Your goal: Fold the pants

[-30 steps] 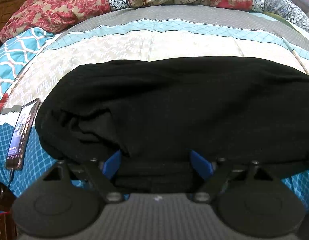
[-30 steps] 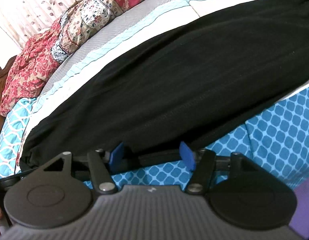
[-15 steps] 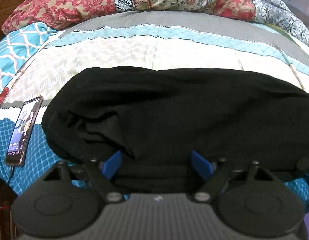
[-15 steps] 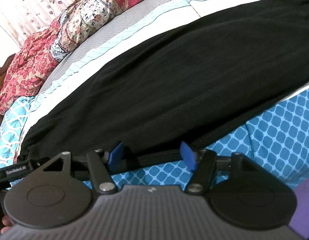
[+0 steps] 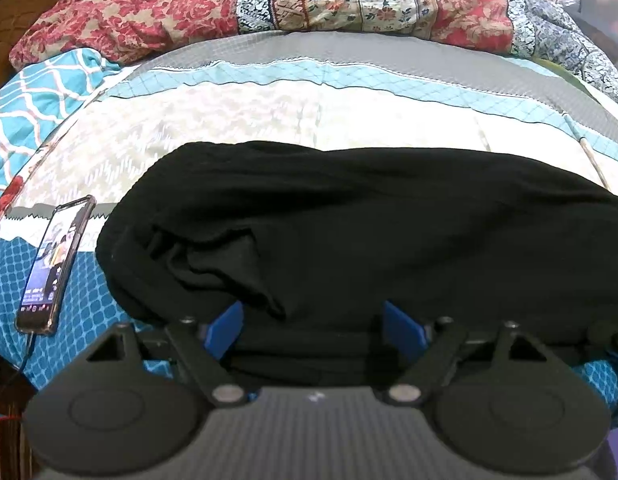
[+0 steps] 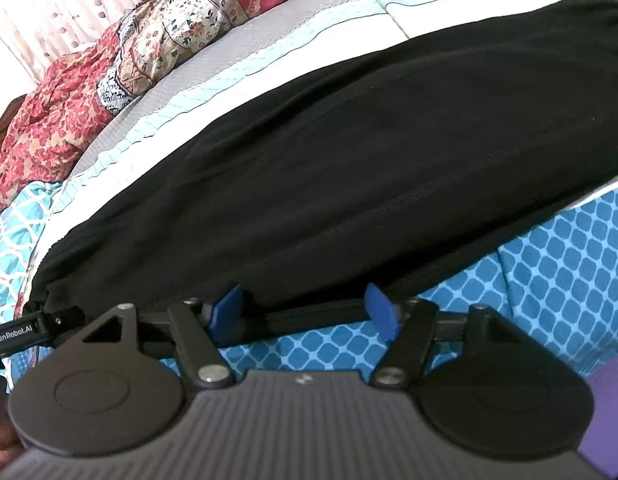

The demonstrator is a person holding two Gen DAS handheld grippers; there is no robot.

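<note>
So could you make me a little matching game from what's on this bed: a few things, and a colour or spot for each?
Things:
1. pants
2. phone
3. floral quilt
4. gripper fingertips

Descriptions:
A. blue
B. bunched at the bed's far side
C. black, spread across the bed
D. lying left of the pants, screen lit

Pairs: 1-C, 2-D, 3-B, 4-A

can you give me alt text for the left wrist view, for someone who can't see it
Black pants lie across a patterned bedspread, their near edge between the wide-apart blue fingers of the left gripper, which do not press on the cloth. A phone with a lit screen lies to their left, and a red floral quilt is bunched behind.
</note>
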